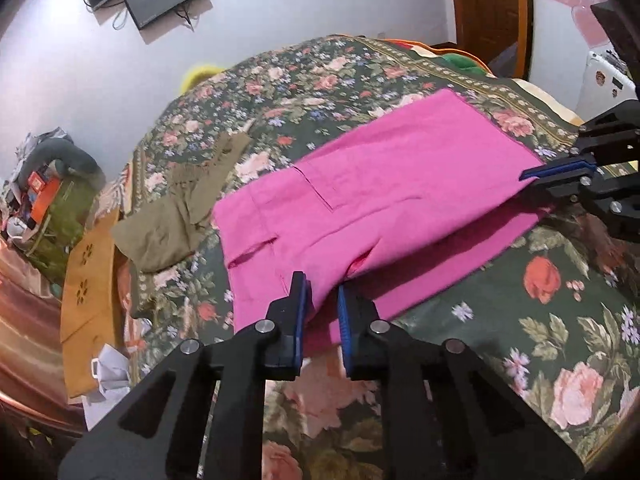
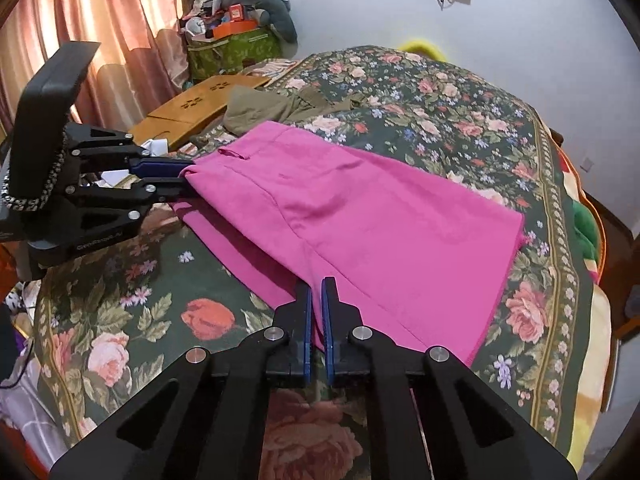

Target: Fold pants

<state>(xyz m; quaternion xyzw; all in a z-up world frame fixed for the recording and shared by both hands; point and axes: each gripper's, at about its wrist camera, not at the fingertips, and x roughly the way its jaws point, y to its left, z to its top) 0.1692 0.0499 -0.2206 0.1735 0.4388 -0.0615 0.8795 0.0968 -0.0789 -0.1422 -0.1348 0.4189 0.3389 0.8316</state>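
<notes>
On the floral bedspread (image 1: pixel 520 300) lie the pink pants (image 1: pixel 400 176), half folded. The left gripper (image 1: pixel 322 292) and the right gripper (image 2: pixel 316 292) each pinch the near edge, apparently ready to lift together for the next fold

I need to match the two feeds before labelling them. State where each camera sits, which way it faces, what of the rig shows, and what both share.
Left wrist: sits on the left gripper, facing forward and down along its fingers at the waist end of the pink pants; the right gripper shows at the right edge.
Right wrist: sits on the right gripper, facing forward and down at the pants' near edge; the left gripper shows at left.
Shared: the pants, both grippers, floral bedspread, olive garment.
</notes>
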